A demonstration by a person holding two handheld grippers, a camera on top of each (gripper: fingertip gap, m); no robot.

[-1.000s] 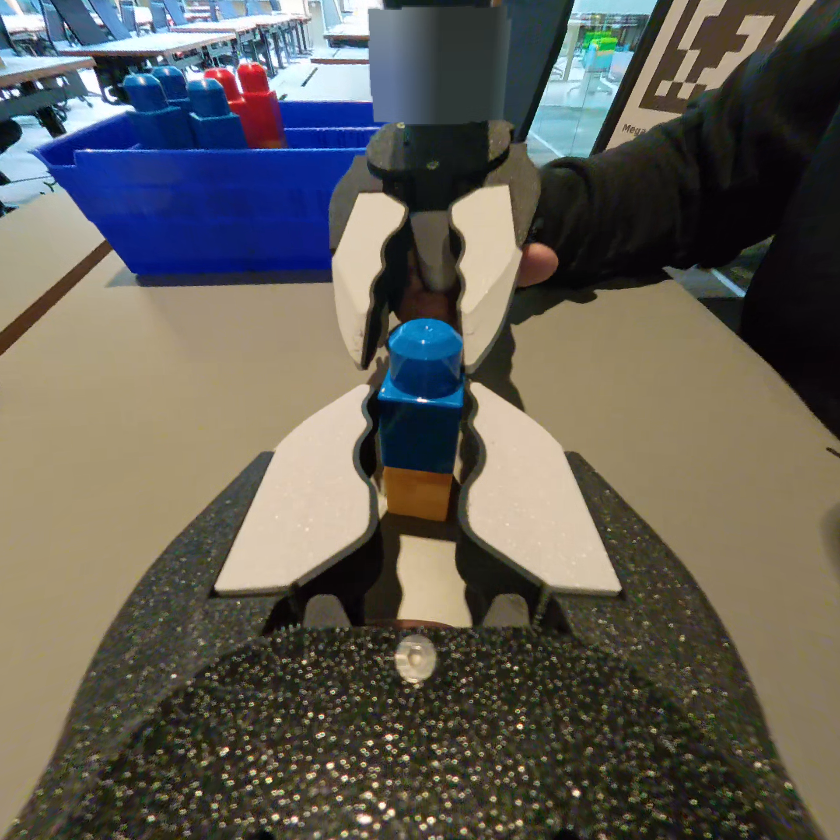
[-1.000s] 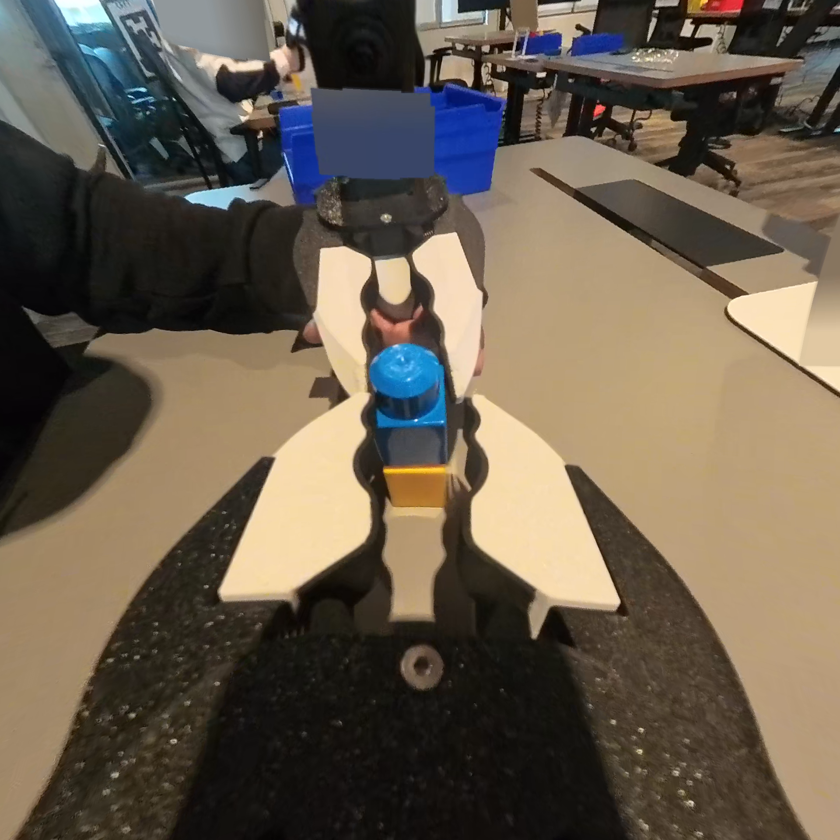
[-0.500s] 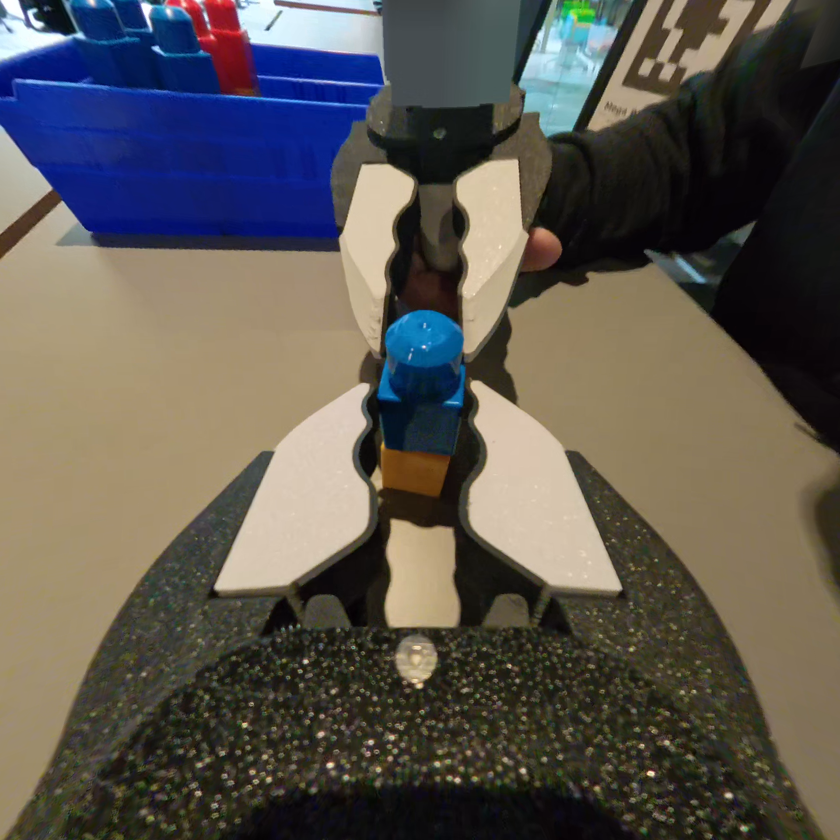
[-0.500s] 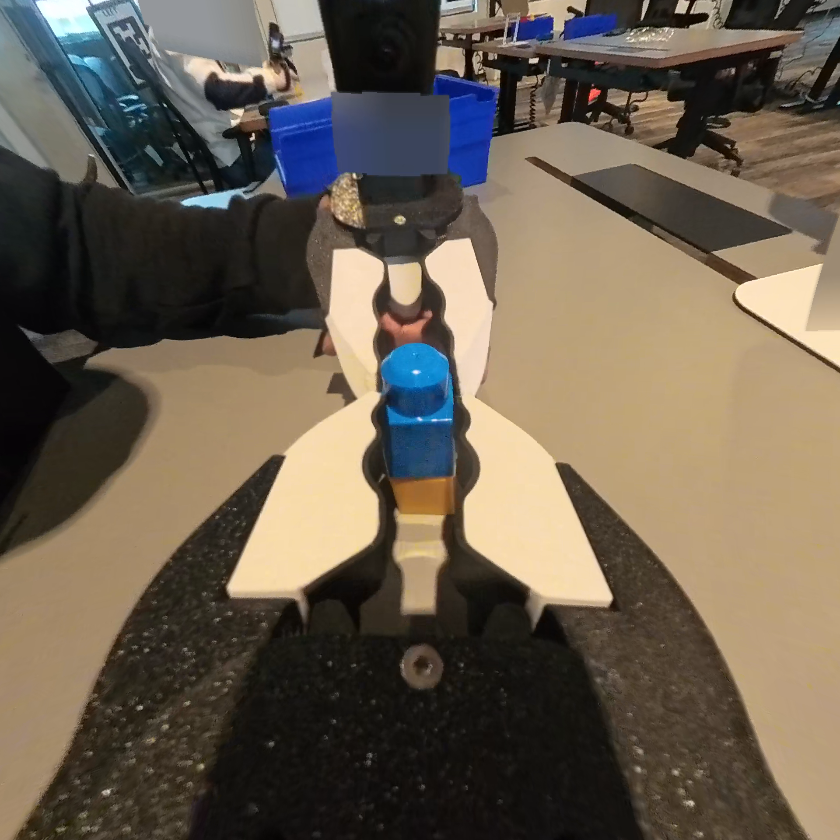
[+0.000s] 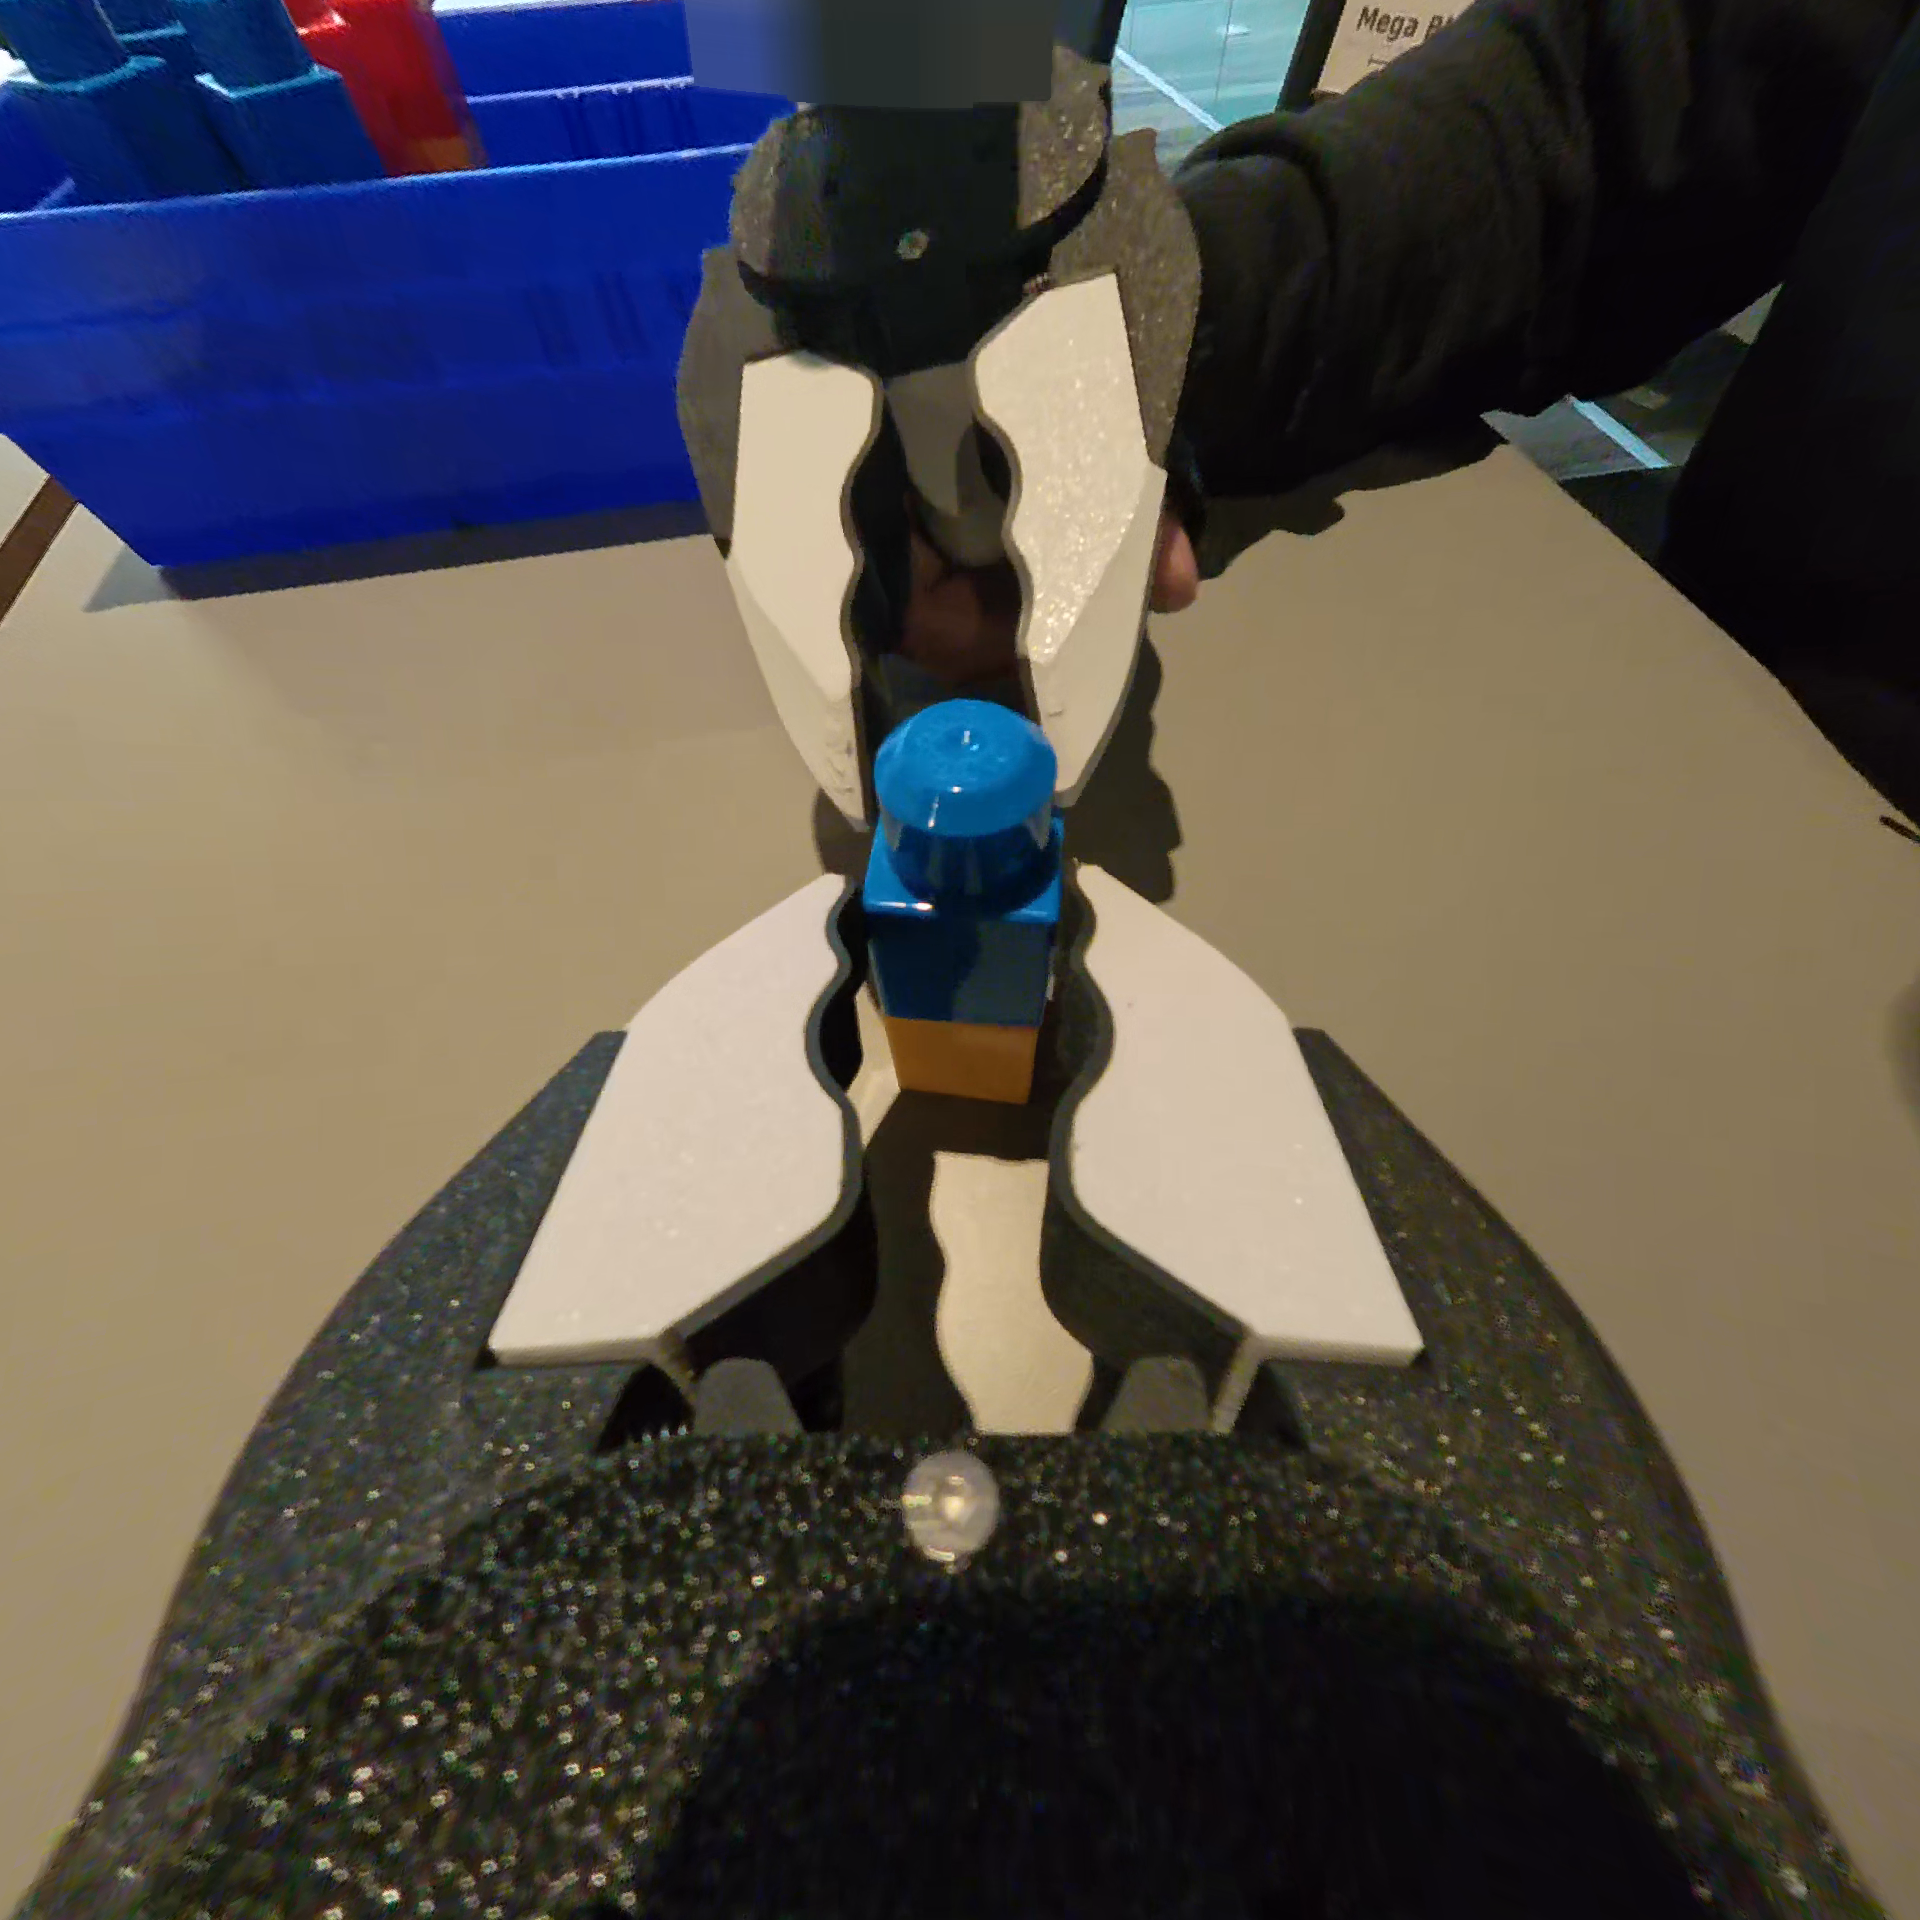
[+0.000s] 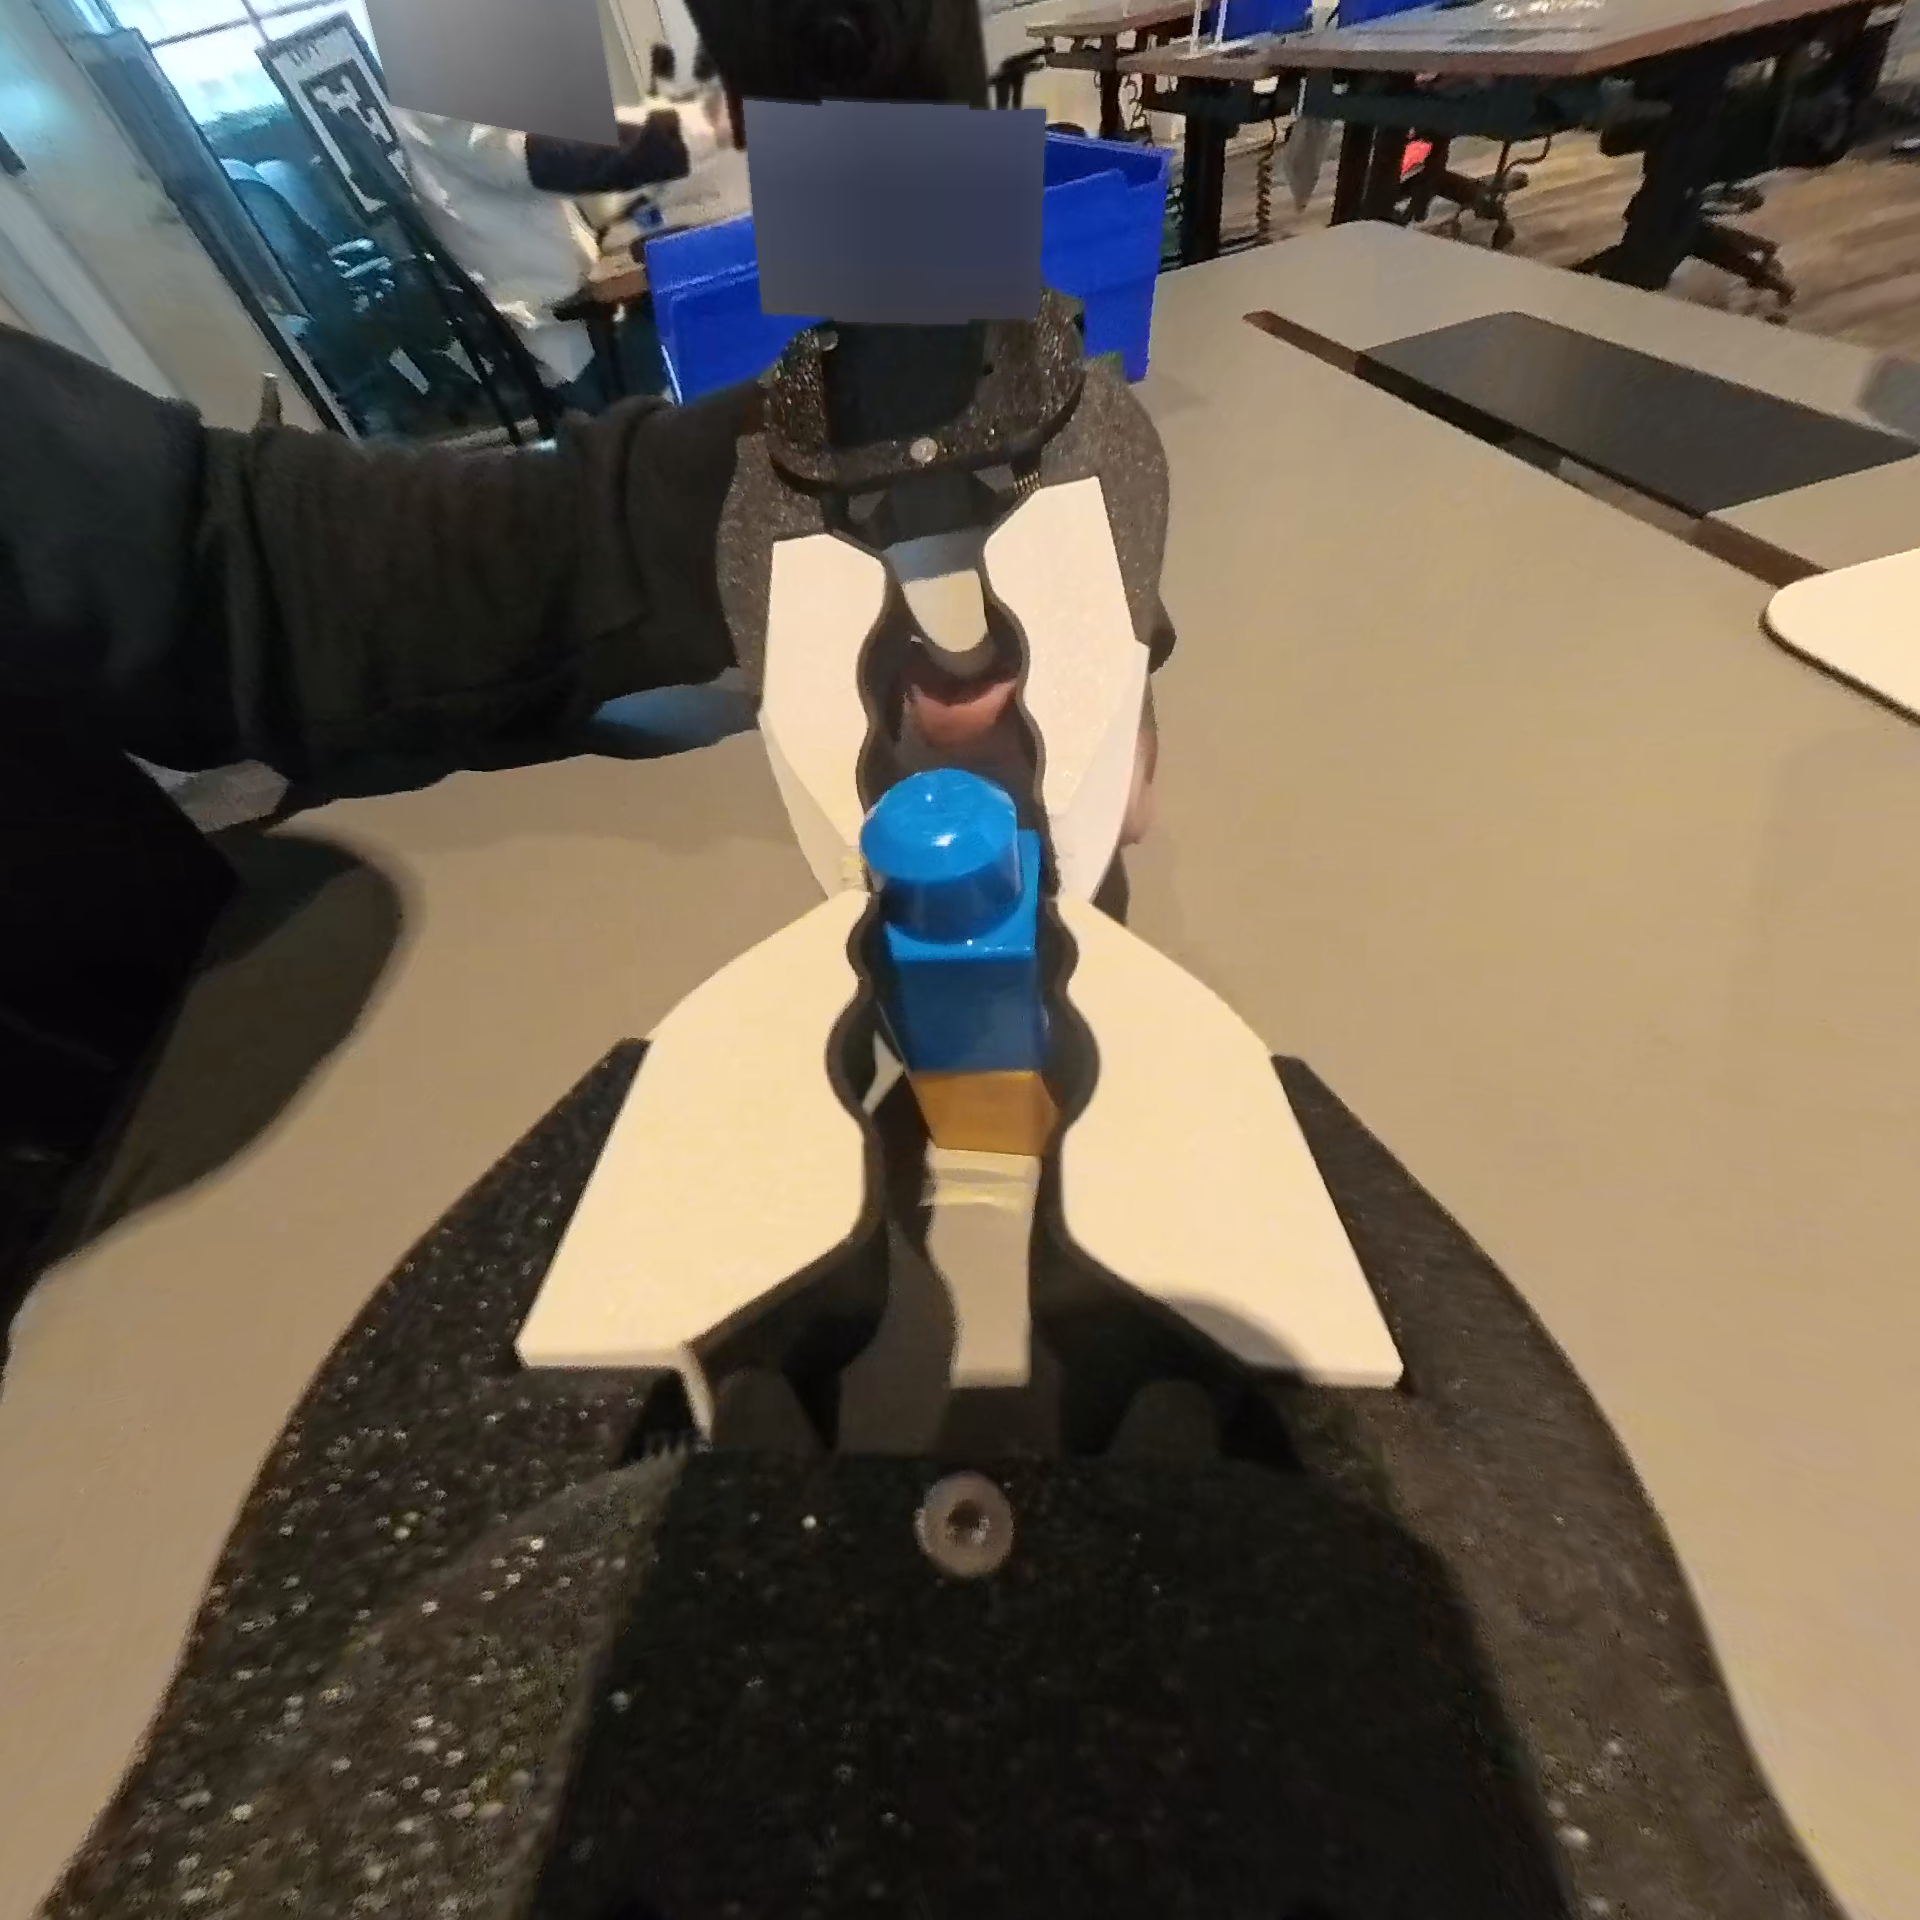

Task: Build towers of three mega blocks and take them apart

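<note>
A short tower, a blue block (image 5: 961, 956) on an orange block (image 5: 961, 1060), sits between both grippers above the grey table (image 5: 364, 883). My left gripper (image 5: 961, 914) is shut on the tower, its white fingers hugging the blue block's sides. My right gripper (image 5: 961, 805) faces it from the far side, its tips just behind the blue stud. In the right wrist view the right gripper (image 6: 956, 914) is shut on the same blue block (image 6: 961, 997) and orange block (image 6: 982, 1112), with the left gripper (image 6: 961, 883) opposite. Anything below the orange block is hidden.
A blue bin (image 5: 343, 343) stands at the back left of the table with red blocks (image 5: 384, 94) and blue blocks (image 5: 281, 114) in it. A black-sleeved arm (image 5: 1455, 260) holds the far gripper. A black mat (image 6: 1621, 416) and a white board (image 6: 1860, 634) lie to the right. Both grippers' tips are close together, under 4 cm apart.
Both views have tipped downward and the bin has slid up in the left wrist view. The blue and orange blocks stay joined, held between both grippers.
</note>
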